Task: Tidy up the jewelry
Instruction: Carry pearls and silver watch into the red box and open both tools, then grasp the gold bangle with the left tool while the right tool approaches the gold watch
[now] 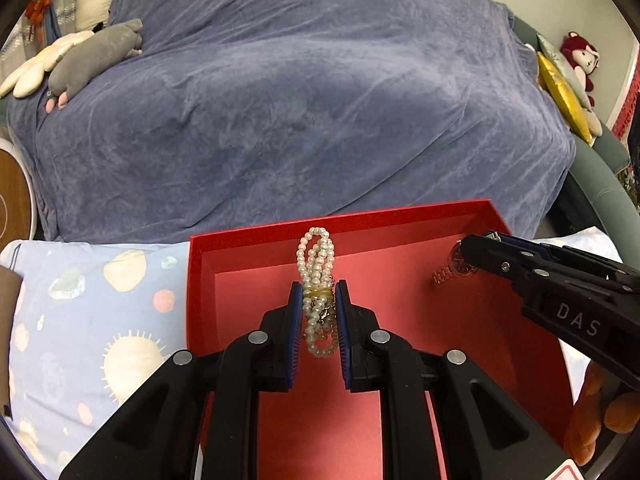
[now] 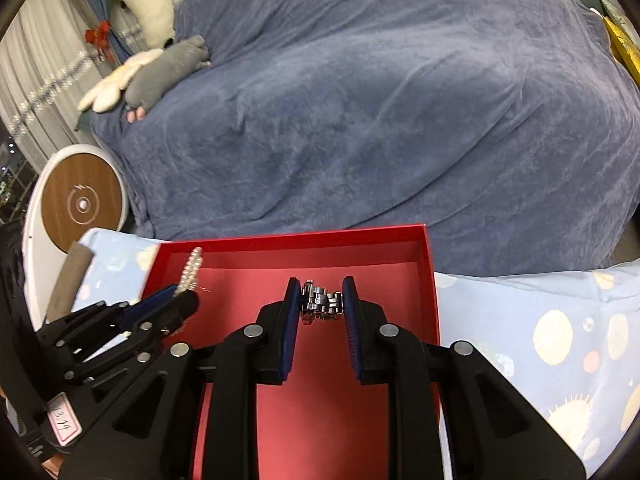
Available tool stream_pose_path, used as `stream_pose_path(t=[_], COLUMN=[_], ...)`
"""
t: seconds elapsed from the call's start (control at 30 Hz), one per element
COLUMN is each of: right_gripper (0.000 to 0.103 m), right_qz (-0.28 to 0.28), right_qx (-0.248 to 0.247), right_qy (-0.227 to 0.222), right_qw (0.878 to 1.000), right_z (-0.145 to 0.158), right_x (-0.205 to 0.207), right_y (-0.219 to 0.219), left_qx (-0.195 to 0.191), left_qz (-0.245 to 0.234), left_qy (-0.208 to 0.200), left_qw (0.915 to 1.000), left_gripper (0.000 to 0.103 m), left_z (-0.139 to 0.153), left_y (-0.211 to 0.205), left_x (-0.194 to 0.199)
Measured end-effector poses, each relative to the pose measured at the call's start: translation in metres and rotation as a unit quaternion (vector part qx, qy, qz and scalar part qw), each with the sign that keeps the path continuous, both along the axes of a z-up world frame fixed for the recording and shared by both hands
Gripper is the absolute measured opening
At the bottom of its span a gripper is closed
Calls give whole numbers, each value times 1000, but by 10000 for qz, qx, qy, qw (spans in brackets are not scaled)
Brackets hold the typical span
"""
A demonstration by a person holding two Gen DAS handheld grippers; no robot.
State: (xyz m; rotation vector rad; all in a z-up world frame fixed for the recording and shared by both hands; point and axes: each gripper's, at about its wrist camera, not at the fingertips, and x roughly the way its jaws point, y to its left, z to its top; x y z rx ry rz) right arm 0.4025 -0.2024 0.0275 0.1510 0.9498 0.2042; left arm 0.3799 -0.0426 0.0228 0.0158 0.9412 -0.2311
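My left gripper is shut on a white pearl bracelet and holds it above the floor of an open red box. The bracelet also shows edge-on in the right wrist view. My right gripper is shut on a metal wristwatch over the same red box. In the left wrist view the right gripper comes in from the right, with the watch at its tip. In the right wrist view the left gripper shows at the left.
The red box rests on a light blue patterned pillow, also seen in the right wrist view. Behind lies a bed under a blue-grey blanket with plush toys. A round wooden charger stand stands at the left.
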Motion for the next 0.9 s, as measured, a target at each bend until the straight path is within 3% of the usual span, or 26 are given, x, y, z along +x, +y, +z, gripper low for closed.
stream_pose_path(t=[0.1, 0.2, 0.23, 0.27, 0.3, 0.33, 0.4, 0.5, 0.63, 0.8, 0.9], right_gripper=[21, 22, 23, 27, 31, 36, 37, 41, 57, 57, 57], right_qz=[-144, -301, -316, -304, -303, -294, -263, -242, -226, -326, -441], right_qx=[-119, -233, -271, -307, -352, -381, -343, -143, 46, 144, 394], right_qy=[218, 55, -113, -280, -415, -552, -729, -822, -845, -527, -333], right_qw=[9996, 9993, 9991, 9987, 9981, 9973, 9964, 9962, 9962, 9980, 9977], right_z=[-13, -8, -1, 6, 12, 22, 39, 61, 77, 69, 54], right_x=[10, -1, -9, -19, -29, -41, -69, -108, -172, -238, -271], right_y=[-2, -6, -7, -9, -11, -12, -19, -32, -46, -52, -56], left_qx=[26, 112, 176, 238, 257, 239, 134, -99, -89, -9, -171], left_qz=[16, 59, 76, 113, 153, 178, 207, 296, 433, 458, 506], left_qy=[237, 198, 118, 47, -45, -105, -156, -162, -313, -306, -144], left_qw=[9997, 9997, 9997, 9996, 9995, 9995, 9996, 9994, 9985, 9985, 9985], left_gripper=[13, 18, 24, 37, 42, 45, 45, 47, 57, 60, 61], left_z=[-8, -10, -7, -7, -2, 1, 10, 27, 45, 48, 43], left_y=[-2, -1, -1, -1, 1, 3, 8, 22, 36, 40, 45], left_x=[5, 3, -1, -4, -10, -16, -31, -62, -115, -182, -218])
